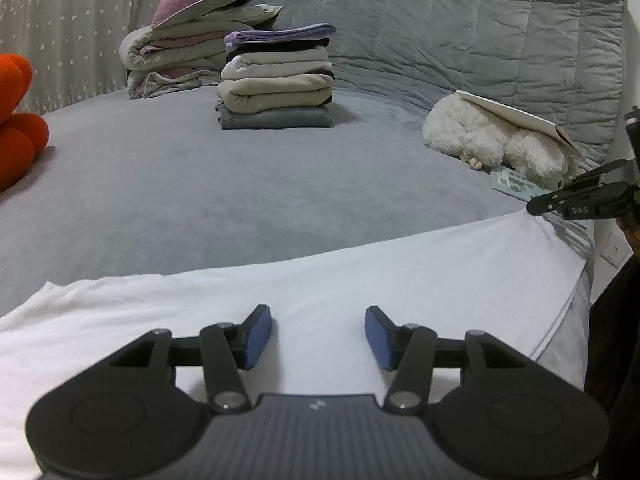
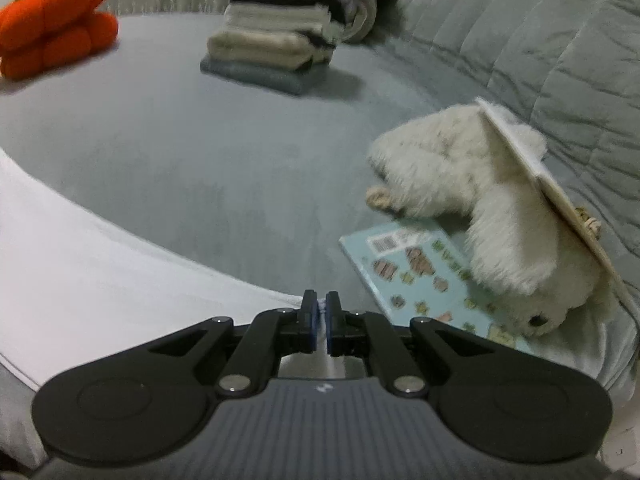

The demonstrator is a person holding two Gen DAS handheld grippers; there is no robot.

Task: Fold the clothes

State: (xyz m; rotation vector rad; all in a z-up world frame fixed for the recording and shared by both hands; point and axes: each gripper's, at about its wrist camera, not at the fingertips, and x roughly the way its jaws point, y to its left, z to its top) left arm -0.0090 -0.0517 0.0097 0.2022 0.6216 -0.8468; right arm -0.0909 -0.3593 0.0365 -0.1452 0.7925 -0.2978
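A white garment (image 1: 280, 292) lies spread flat over the near part of the grey bed (image 1: 200, 184). My left gripper (image 1: 318, 330) hovers over its middle, jaws apart, nothing between the blue pads. At the right edge of the left wrist view my right gripper (image 1: 534, 207) sits at the garment's far right corner. In the right wrist view the right gripper (image 2: 320, 312) is shut, with a thin fold of the white garment (image 2: 100, 248) pinched between its pads at the cloth's edge.
A stack of folded clothes (image 1: 276, 80) stands mid-bed, rolled bedding with a purple pillow (image 1: 192, 28) behind it. An orange plush (image 2: 56, 24) sits far left. A white plush toy (image 2: 480, 200) under a flat board lies on a light-blue book (image 2: 424, 280), close to the right gripper.
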